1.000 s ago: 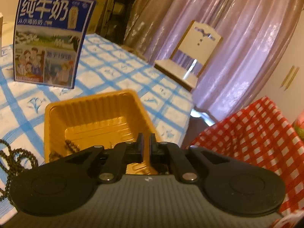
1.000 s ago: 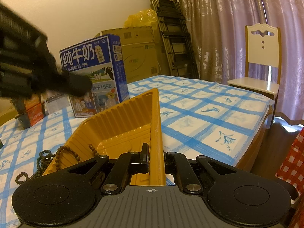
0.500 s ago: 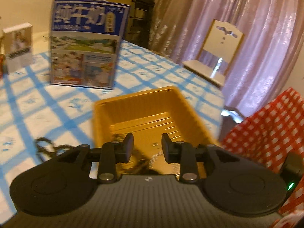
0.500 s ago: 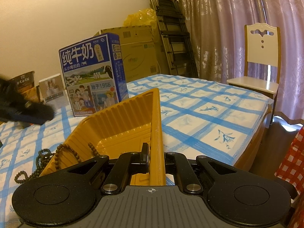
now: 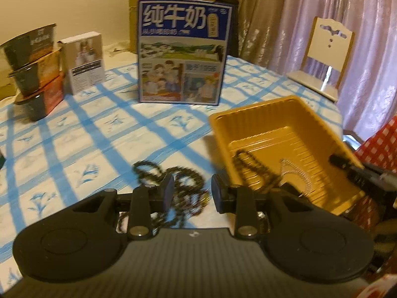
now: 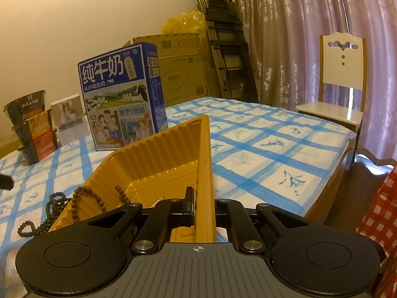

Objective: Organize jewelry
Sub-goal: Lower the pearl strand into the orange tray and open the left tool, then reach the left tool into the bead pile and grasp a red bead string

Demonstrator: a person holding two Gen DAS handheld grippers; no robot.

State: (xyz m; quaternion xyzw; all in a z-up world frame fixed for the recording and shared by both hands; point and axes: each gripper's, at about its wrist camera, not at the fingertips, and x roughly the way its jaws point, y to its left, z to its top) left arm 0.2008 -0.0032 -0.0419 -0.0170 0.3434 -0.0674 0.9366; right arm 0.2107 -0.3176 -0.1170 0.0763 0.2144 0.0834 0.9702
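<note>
The left gripper [image 5: 189, 192] hangs with fingers apart over the bead strings [image 5: 173, 183] heaped on the worktop [image 5: 74, 144]; tangled, they could snag and drag. The right gripper [image 6: 204, 208] is clamped on the tray [image 6: 158, 159] rim at 3 o'clock; the tray holds beads and a thin chain [image 5: 295, 173], one strand draped over its wall.

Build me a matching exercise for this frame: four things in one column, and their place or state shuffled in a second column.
Things:
1. left gripper
2. right gripper
3. bead strand
4. milk carton

States:
A. draped over the wall of the yellow tray
B. upright on the checked tablecloth
C. shut on the tray's rim
D. open above the dark beads on the cloth

Pairs: 1-D, 2-C, 3-A, 4-B
</note>
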